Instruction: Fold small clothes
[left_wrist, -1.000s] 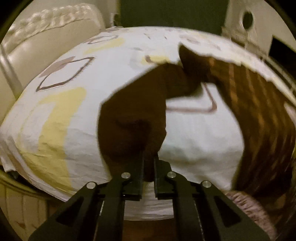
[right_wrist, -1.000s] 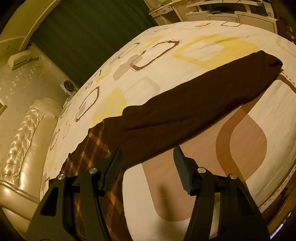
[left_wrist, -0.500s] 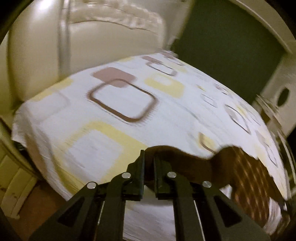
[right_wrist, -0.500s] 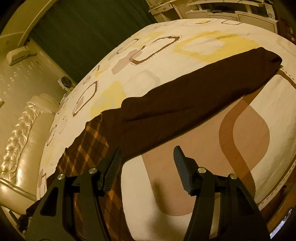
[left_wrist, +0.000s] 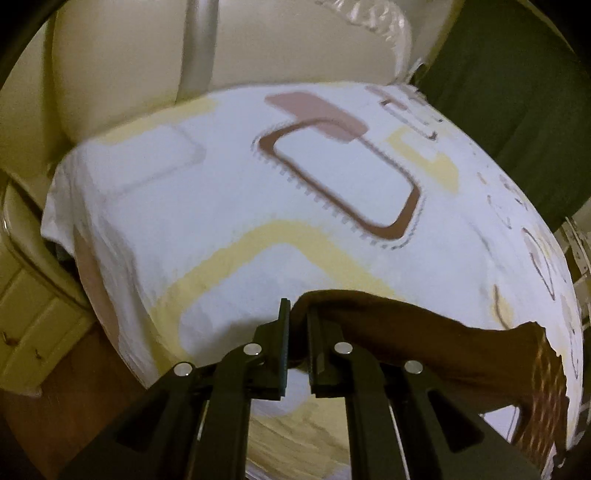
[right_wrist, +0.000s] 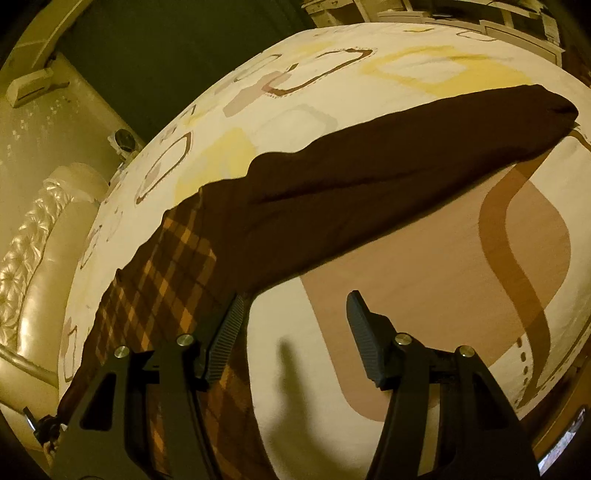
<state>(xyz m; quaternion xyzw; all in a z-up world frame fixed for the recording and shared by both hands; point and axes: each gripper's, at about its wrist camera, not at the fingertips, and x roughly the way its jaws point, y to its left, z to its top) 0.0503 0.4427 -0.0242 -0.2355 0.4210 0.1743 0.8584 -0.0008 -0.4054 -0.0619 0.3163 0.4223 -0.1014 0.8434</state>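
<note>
A brown garment with an orange plaid body (right_wrist: 162, 280) and plain dark brown sleeves lies on the patterned bed sheet (right_wrist: 424, 288). One sleeve (right_wrist: 406, 155) stretches out toward the far right. My left gripper (left_wrist: 297, 325) is shut on the end of the other brown sleeve (left_wrist: 406, 332), held low over the sheet (left_wrist: 221, 206); the plaid part (left_wrist: 546, 391) shows at the right. My right gripper (right_wrist: 295, 314) is open and empty, just above the sheet beside the garment's edge, its left finger (right_wrist: 225, 332) over the plaid.
A cream padded headboard (left_wrist: 147, 55) stands behind the bed, also at left in the right wrist view (right_wrist: 33, 266). Dark green curtain (left_wrist: 517, 92) beyond. Cream drawers (left_wrist: 33, 325) and wood floor lie below the bed's edge. White furniture (right_wrist: 480, 18) stands far off.
My left gripper has carried the sleeve end, swinging from the garment toward the headboard side and stretching it out. The right gripper stayed open, nearly still.
</note>
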